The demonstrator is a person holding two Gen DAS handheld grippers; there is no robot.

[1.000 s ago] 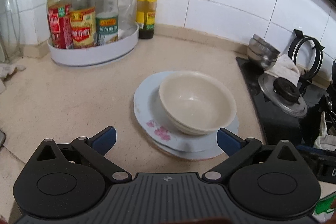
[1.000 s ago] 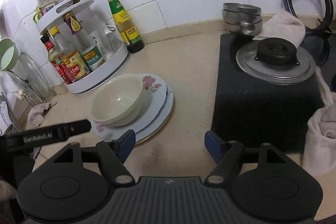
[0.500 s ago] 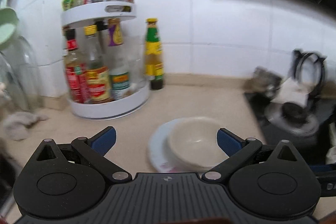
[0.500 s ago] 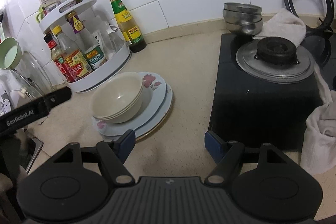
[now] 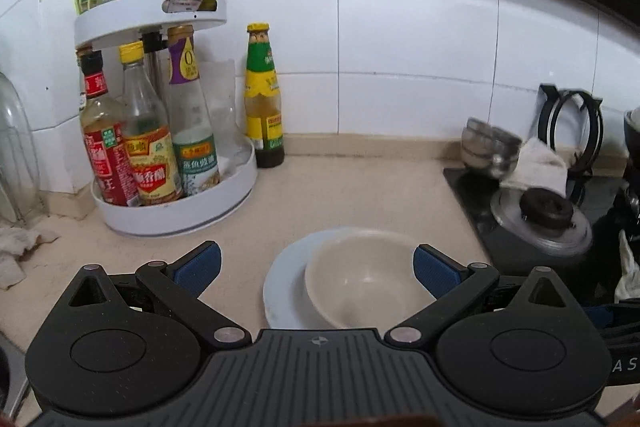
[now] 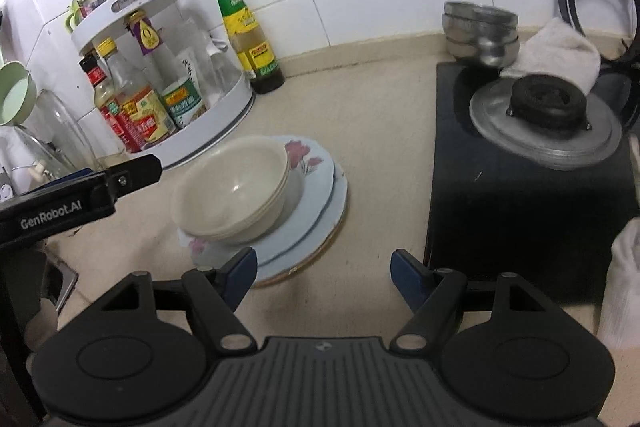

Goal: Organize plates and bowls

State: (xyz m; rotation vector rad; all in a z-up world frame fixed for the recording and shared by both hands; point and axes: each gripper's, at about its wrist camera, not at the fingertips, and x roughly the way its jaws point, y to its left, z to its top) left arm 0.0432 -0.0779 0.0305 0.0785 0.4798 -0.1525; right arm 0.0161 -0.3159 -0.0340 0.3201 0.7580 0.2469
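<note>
Stacked cream bowls sit on a stack of pale blue flowered plates on the beige counter. In the left wrist view the bowls and plates lie low between the fingers. My left gripper is open and empty, held above and short of the stack; it shows as a black arm at the left of the right wrist view. My right gripper is open and empty, just to the right of the plates' near edge.
A white two-tier rack of sauce bottles stands behind the plates, with a green-labelled bottle beside it. A black stove with a burner, metal bowls and a cloth is at the right.
My left gripper has pulled back and tilted up, so the bowls and plates have dropped low in its view. My right gripper has moved slightly closer to the plates.
</note>
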